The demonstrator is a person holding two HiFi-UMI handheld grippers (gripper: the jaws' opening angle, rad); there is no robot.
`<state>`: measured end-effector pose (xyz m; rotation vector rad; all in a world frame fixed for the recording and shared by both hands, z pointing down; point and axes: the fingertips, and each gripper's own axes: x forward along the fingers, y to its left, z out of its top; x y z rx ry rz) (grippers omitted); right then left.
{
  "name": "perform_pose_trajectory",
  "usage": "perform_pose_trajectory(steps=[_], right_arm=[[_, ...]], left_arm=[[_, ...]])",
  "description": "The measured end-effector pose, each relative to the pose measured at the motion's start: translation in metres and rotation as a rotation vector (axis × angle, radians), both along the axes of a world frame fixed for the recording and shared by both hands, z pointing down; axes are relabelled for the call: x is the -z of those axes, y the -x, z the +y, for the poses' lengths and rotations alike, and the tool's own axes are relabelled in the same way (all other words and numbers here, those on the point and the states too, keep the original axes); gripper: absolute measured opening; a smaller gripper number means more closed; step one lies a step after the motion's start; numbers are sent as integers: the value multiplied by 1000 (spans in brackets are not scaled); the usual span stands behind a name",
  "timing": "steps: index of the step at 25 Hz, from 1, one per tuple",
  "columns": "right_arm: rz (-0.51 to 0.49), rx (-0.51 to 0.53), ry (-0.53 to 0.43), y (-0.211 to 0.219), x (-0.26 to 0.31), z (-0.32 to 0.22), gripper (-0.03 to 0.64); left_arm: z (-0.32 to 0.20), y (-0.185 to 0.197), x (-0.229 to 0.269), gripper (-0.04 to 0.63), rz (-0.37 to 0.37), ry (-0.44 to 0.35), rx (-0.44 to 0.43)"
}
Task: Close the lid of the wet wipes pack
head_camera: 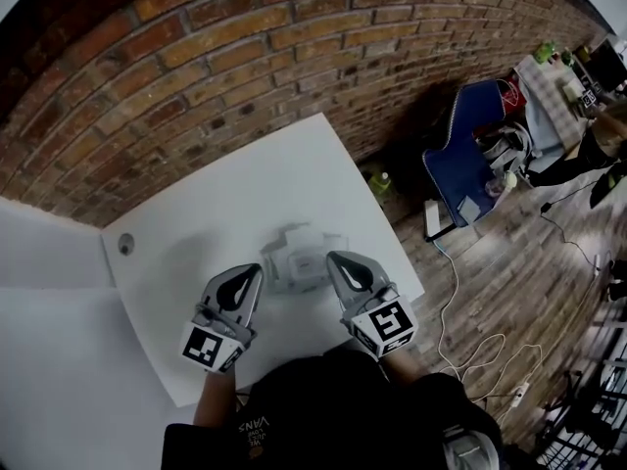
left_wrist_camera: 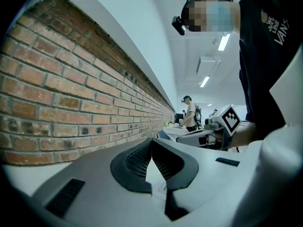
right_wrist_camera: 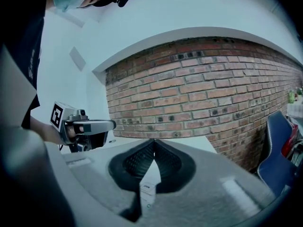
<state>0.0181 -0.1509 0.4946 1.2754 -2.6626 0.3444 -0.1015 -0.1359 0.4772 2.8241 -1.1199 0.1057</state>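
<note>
- Left gripper point(head_camera: 251, 274): jaws are closed tip to tip with nothing between them. It hovers just left of the pack, probably to steady it.
- Wet wipes pack point(head_camera: 302, 262): it lies flat on the table point(head_camera: 176, 233), towards the near right edge, between both grippers. The lid position is too small to tell.
- Right gripper point(head_camera: 335, 259): jaws are closed and empty. Joined tips suit pressing a lid down.

The table point(head_camera: 216, 204) is smooth matt white, the brick wall point(head_camera: 245, 47) rough, the floor point(head_camera: 509, 282) wood planks, the pads point(left_wrist_camera: 135, 161) of the left gripper point(left_wrist_camera: 151, 143) dark and ribbed.
</note>
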Motion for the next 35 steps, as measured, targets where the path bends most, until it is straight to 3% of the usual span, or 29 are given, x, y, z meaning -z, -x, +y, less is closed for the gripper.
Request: perform_pose_trajectory(steps=[4, 16, 21, 27, 35], right_arm=[[4, 18, 19, 7, -16, -2, -2], [47, 73, 115, 24, -64, -1, -2], [85, 83, 149, 27, -85, -1, -2], [134, 102, 171, 30, -103, -3, -2], [160, 117, 230, 32, -121, -2, -2]], left_arm=[[-6, -10, -11, -2, 1, 96, -3], [-29, -22, -63, -2, -59, 195, -22], [-41, -20, -94, -2, -72, 199, -49], [-58, -21, -126, -2, -95, 304, -52], [-71, -26, -161, 2, -85, 517, -61]])
